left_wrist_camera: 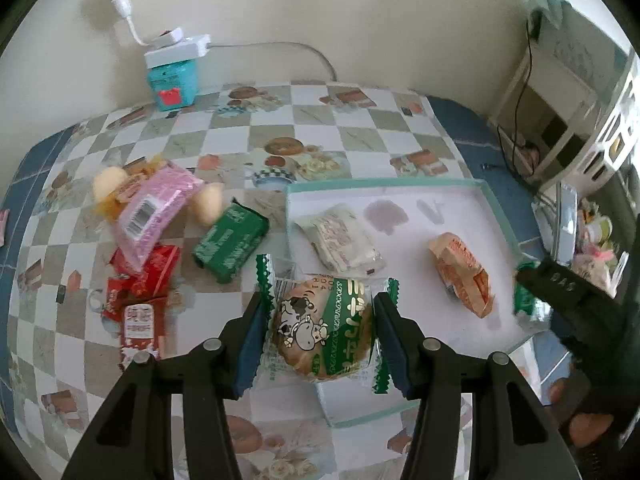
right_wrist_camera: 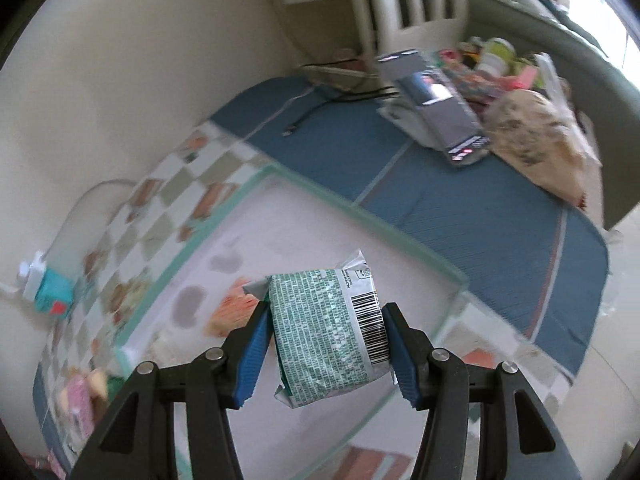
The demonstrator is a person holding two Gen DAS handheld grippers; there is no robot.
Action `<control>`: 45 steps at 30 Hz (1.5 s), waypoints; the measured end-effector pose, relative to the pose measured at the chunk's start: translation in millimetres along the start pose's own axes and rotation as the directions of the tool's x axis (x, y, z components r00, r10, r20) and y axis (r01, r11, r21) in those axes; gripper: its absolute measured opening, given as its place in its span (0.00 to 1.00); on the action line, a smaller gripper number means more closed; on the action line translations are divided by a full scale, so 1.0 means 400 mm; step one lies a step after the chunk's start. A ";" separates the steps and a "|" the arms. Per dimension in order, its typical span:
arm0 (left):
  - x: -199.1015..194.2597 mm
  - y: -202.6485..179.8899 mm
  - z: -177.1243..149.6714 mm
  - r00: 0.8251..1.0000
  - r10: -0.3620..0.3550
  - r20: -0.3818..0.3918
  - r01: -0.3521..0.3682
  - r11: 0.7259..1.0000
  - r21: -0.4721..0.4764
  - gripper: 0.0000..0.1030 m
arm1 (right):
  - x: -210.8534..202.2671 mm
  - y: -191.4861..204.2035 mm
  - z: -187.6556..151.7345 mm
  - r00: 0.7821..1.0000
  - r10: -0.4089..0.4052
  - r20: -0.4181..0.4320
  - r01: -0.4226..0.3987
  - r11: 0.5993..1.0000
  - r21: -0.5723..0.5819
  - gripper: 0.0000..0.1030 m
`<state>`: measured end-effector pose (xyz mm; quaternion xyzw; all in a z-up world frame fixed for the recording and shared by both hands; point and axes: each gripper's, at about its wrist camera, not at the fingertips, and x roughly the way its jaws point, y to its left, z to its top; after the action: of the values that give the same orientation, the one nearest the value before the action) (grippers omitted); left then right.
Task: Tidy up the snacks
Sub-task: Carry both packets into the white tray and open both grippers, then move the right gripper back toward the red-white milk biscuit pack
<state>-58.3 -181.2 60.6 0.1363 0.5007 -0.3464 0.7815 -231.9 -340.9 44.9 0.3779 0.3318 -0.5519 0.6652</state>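
Tablecloth [left_wrist_camera: 360,128] in a checked pattern with food prints covers the table, with a blue mat [right_wrist_camera: 460,208] along its far side. On it lies a shallow white tray [left_wrist_camera: 460,196] with a pale green rim. Inside the tray rest a white packet [left_wrist_camera: 340,240] and an orange packet [left_wrist_camera: 460,268], well apart from each other. Left of the tray, on the cloth, a heap of snacks sits close together: a pink packet [left_wrist_camera: 152,216] lying over red packets [left_wrist_camera: 148,276], a dark green packet [left_wrist_camera: 230,246] just beside the tray, and two pale round buns [left_wrist_camera: 110,184].

At the back wall a teal box [left_wrist_camera: 172,80] carries a white power strip [left_wrist_camera: 176,46].

The left gripper [left_wrist_camera: 324,332] is closed on a round cake in a clear wrapper with green trim and a cow drawing [left_wrist_camera: 324,332], held above the tray's near left corner. The right gripper [right_wrist_camera: 324,336] is clamped on a green and white packet with a barcode [right_wrist_camera: 324,328], held over the tray near its right end.
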 end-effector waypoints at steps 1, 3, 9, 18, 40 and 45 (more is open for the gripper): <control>0.007 -0.008 -0.001 1.000 0.000 -0.002 0.000 1.000 0.006 0.54 | 0.008 -0.013 0.003 1.000 -0.012 -0.005 0.012 1.000 0.013 0.57; 0.024 -0.019 -0.002 1.000 -0.014 -0.013 0.014 1.000 0.010 0.54 | 0.022 -0.031 0.005 1.000 -0.019 -0.020 0.020 0.999 0.028 0.57; 0.068 -0.044 0.000 0.998 -0.046 -0.031 0.046 0.999 0.021 0.54 | 0.070 -0.045 -0.001 0.998 -0.033 -0.054 0.035 0.999 0.034 0.57; 0.111 -0.066 -0.003 0.996 -0.052 -0.069 0.055 0.998 0.041 0.57 | 0.089 -0.034 -0.008 0.997 -0.013 -0.077 0.015 1.000 0.016 0.58; 0.052 0.254 0.041 0.993 0.062 -0.103 -0.090 0.950 -0.298 0.87 | 0.056 0.091 -0.061 0.994 0.089 -0.056 -0.097 0.981 -0.166 1.00; 0.019 0.393 0.026 0.981 0.161 -0.108 -0.192 0.889 -0.416 0.90 | 0.009 0.144 -0.074 0.985 0.170 -0.017 -0.169 0.954 -0.246 1.00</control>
<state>57.1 -76.5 37.6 0.0202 0.5766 -0.1517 0.8026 -175.3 -310.8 35.1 0.3181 0.3630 -0.4482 0.7524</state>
